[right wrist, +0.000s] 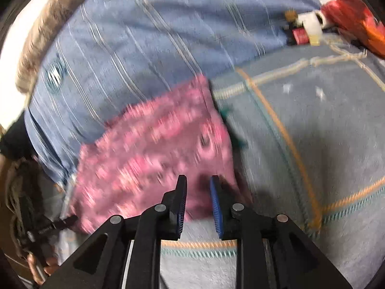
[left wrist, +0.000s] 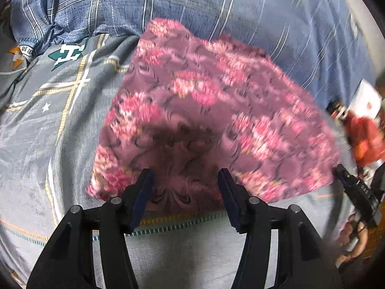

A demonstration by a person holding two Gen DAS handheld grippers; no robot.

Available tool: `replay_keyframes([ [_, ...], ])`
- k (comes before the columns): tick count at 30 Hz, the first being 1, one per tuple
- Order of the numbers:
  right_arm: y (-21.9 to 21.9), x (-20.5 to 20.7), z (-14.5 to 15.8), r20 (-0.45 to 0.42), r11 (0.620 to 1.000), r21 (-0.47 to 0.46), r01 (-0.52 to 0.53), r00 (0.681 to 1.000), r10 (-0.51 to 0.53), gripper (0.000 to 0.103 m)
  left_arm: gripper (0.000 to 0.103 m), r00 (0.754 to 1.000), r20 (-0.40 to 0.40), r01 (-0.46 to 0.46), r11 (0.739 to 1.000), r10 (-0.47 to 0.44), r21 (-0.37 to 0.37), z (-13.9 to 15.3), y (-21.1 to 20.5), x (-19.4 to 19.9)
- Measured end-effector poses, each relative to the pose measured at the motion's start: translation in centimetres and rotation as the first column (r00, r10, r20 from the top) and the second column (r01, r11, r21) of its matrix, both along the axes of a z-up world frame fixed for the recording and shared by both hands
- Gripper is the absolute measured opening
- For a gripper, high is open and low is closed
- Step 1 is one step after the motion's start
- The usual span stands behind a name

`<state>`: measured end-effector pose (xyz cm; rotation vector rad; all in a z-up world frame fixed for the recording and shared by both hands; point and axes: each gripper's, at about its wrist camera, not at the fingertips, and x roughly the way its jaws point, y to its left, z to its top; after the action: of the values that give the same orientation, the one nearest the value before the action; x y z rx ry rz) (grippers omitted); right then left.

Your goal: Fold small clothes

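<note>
Both grippers, left [left wrist: 186,187] and right [right wrist: 198,192], are held apart, empty, near the pink floral garment [left wrist: 211,120], judged partly folded only.

Little writing can be read. On the grey bedsheet [left wrist: 36,125], in the left wrist view, a white patch [left wrist: 26,51] is printed with the letters "OF", followed by further letters that are cut off by a fold of the blue checked blanket [left wrist: 216,12]. Just right of that patch, a large green and white block letter [left wrist: 68,53] is printed on the same sheet; it is read as an "I" or a "T", and which one cannot be told. A small white star [left wrist: 46,107] is printed below that letter. In the right wrist view everything is blurred and no writing can be read.
</note>
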<state>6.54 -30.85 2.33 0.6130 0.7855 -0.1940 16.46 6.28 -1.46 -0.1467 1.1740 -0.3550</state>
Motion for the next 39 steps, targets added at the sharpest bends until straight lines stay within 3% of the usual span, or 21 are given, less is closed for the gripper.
replay_keyframes([
  [5, -3.2, 3.4, 2.3, 0.049, 0.995, 0.082, 0.049, 0.997, -0.053, 0.037, 0.055, 0.998, 0.006, -0.058, 0.997, 0.059, -0.055, 1.6, 1.9, 3.5],
  [11, -5.7, 9.8, -1.0, -0.051, 0.984, 0.127, 0.129, 0.991, -0.124, 0.038, 0.055, 0.99, -0.089, -0.125, 0.982, 0.113, -0.144, 0.9, 2.9, 9.4],
  [15, -5.7, 12.9, -2.9, -0.09, 0.98, 0.148, 0.133, 0.989, -0.121, 0.037, 0.055, 0.991, -0.096, -0.099, 0.989, 0.088, -0.11, 0.2, 0.8, 12.6],
  [18, -4.6, 14.3, -1.6, -0.022, 0.996, 0.072, 0.05, 0.999, -0.048, 0.006, 0.055, 0.993, -0.095, -0.073, 0.994, 0.065, -0.087, -0.5, -1.0, 14.3],
  [20, -4.7, 14.0, -0.2, 0.065, 0.997, 0.051, 0.051, 0.996, -0.055, 0.005, 0.055, 0.993, -0.093, -0.082, 0.995, 0.077, -0.057, -1.5, -1.6, 15.2],
  [22, -5.4, 13.8, -0.2, 0.069, 0.995, 0.041, 0.09, 0.993, -0.093, 0.005, 0.055, 0.991, -0.09, -0.104, 0.994, 0.1, -0.034, -2.7, -1.6, 15.8],
  [25, -6.0, 15.0, -3.6, -0.116, 0.994, 0.032, 0.103, 0.988, -0.099, 0.006, 0.055, 0.994, -0.031, -0.103, 0.994, 0.104, 0.045, -2.9, -1.8, 15.9],
  [26, -5.6, 14.8, -3.7, -0.106, 0.996, 0.009, 0.09, 0.99, -0.089, 0.006, 0.055, 0.995, -0.033, -0.092, 0.994, 0.094, 0.05, -2.6, -1.7, 15.8],
  [28, -5.0, 14.1, -2.3, -0.095, 0.991, -0.062, 0.119, 0.988, -0.125, 0.017, 0.055, 0.996, -0.041, -0.079, 0.996, 0.081, 0.05, -1.9, -1.3, 15.4],
  [29, -4.6, 13.3, -1.2, -0.047, 0.99, -0.071, 0.123, 0.991, -0.127, 0.017, 0.054, 0.997, -0.034, -0.06, 0.997, 0.062, 0.047, -1.2, -1.1, 14.8],
  [31, -3.9, 11.8, 0.1, 0.065, 0.997, -0.024, 0.067, 0.996, -0.065, 0.016, 0.055, 0.999, -0.002, -0.033, 0.999, 0.033, 0.034, 0.0, -0.6, 13.3],
  [33, -2.7, 10.1, 0.4, 0.115, 1.0, 0.002, 0.018, 0.993, -0.018, 0.016, 0.055, 1.0, 0.021, -0.001, 1.0, 0.001, 0.004, 0.6, -0.4, 11.3],
  [36, -0.8, 9.1, -1.9, 0.038, 0.998, 0.025, -0.05, 0.998, 0.049, 0.016, 0.056, 1.0, 0.001, 0.007, 1.0, -0.007, 0.003, -0.9, -0.7, 8.9],
  [37, -0.6, 9.2, -2.7, -0.016, 0.997, 0.013, -0.074, 0.997, 0.074, 0.007, 0.056, 1.0, 0.025, 0.007, 0.999, -0.008, 0.046, -1.4, -0.9, 8.2],
  [39, 0.2, 7.7, -1.8, -0.007, 0.995, -0.056, -0.083, 0.997, 0.083, 0.006, 0.056, 0.998, 0.058, 0.026, 0.994, -0.032, 0.103, -1.0, -1.7, 7.3],
])
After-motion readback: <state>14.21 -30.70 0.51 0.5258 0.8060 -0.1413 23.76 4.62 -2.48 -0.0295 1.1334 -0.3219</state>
